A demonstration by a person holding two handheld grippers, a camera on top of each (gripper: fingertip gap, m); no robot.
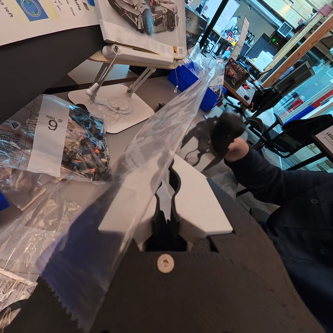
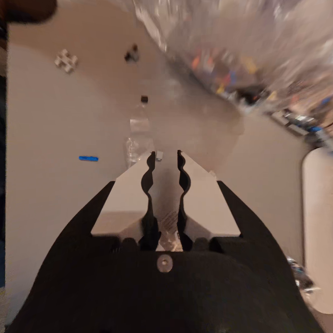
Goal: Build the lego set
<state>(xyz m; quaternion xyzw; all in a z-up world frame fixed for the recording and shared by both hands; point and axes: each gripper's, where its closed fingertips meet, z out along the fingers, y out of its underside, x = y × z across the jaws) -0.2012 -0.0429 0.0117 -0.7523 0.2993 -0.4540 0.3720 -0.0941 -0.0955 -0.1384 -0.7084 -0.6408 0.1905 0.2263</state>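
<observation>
Bare surface (image 2: 54,117) is left open ahead of the right gripper, dotted with a blue pin (image 2: 88,158) and white piece (image 2: 66,60); the right side is blocked by a clear bag (image 2: 243,54).

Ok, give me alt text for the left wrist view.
The left hand-held gripper is shut on a clear plastic bag stretched up to the right, with the right hand-held gripper beyond it. On the table behind lie a sealed bag of lego parts and an instruction booklet on a white stand.
</observation>
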